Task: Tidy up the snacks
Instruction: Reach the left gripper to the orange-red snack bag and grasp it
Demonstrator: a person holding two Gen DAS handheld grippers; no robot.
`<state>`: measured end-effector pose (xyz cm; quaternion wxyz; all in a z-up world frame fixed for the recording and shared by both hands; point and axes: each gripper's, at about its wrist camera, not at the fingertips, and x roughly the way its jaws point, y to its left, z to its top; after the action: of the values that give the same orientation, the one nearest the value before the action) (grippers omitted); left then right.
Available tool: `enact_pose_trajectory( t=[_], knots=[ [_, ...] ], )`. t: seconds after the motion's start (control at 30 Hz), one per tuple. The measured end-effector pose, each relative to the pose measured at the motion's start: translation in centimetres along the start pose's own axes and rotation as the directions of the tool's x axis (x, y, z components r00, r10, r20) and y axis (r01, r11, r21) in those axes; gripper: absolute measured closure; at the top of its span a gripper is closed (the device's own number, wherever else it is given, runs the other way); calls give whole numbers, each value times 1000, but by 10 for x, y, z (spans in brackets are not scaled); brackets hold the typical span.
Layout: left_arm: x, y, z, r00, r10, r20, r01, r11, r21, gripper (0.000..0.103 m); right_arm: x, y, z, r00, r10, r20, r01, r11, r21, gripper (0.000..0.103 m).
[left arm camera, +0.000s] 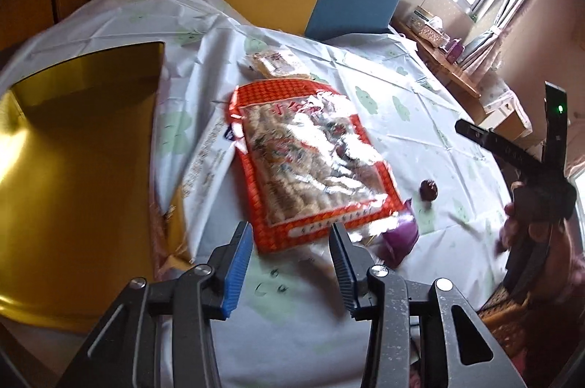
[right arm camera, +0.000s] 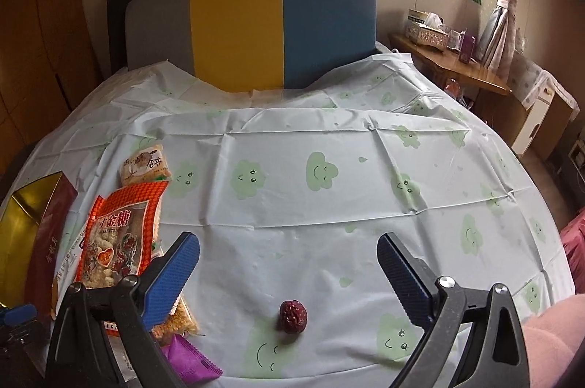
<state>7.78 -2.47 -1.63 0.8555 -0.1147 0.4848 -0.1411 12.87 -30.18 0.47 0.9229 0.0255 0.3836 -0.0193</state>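
An orange bag of twisted snacks (left arm camera: 310,161) lies on the white cloud-print tablecloth (left arm camera: 402,88), just ahead of my open, empty left gripper (left arm camera: 290,234). The bag also shows at the left of the right wrist view (right arm camera: 117,234). A small cracker pack (left arm camera: 274,60) lies beyond it; it also shows in the right wrist view (right arm camera: 146,168). A purple packet (left arm camera: 400,234) sits by the bag's near corner. A red date (right arm camera: 293,316) lies on the cloth, below my open, empty right gripper (right arm camera: 289,251). The right gripper's body (left arm camera: 541,183) shows at the right of the left wrist view.
A gold box (left arm camera: 73,168) stands open at the left of the snacks, with a dark red panel (right arm camera: 47,241) beside it. A yellow and blue headboard (right arm camera: 281,26) rises behind the cloth. A wooden side table (right arm camera: 457,66) with boxes stands at the right.
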Motion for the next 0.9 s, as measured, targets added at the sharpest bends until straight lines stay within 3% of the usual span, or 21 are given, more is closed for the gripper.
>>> enact_pose_trajectory(
  t=[0.07,0.2,0.37,0.47,0.57,0.67,0.73,0.77,0.9],
  knots=[
    [8,-4,9,1000,20,-2,-20,1000,6,54,-1,0,0,1000,4,2,-4,1000,-2,3],
    [33,-5,24,998,64,-7,-64,998,-11,16,-1,2,0,1000,7,3,-7,1000,-11,3],
    [60,-2,41,990,141,-4,-141,990,10,11,-1,3,2,1000,21,8,-21,1000,-13,3],
    [72,-6,46,987,162,-6,-162,985,58,9,-1,3,2,1000,27,10,-27,999,-19,3],
    [88,-5,47,988,144,-61,-141,989,51,11,9,4,0,999,27,-43,-28,999,-26,3],
    [95,1,41,994,72,-78,-72,997,2,11,16,8,-2,990,104,-94,-107,994,-24,4],
    [91,0,38,996,60,-63,-59,998,12,11,19,14,-5,982,146,-122,-152,988,-38,7],
    [89,0,37,997,53,-57,-53,999,8,13,20,19,-7,979,157,-134,-165,985,-54,7],
    [83,4,38,999,0,-40,-1,1000,-20,40,24,35,-13,974,157,-165,-179,976,-126,7]
  ],
)
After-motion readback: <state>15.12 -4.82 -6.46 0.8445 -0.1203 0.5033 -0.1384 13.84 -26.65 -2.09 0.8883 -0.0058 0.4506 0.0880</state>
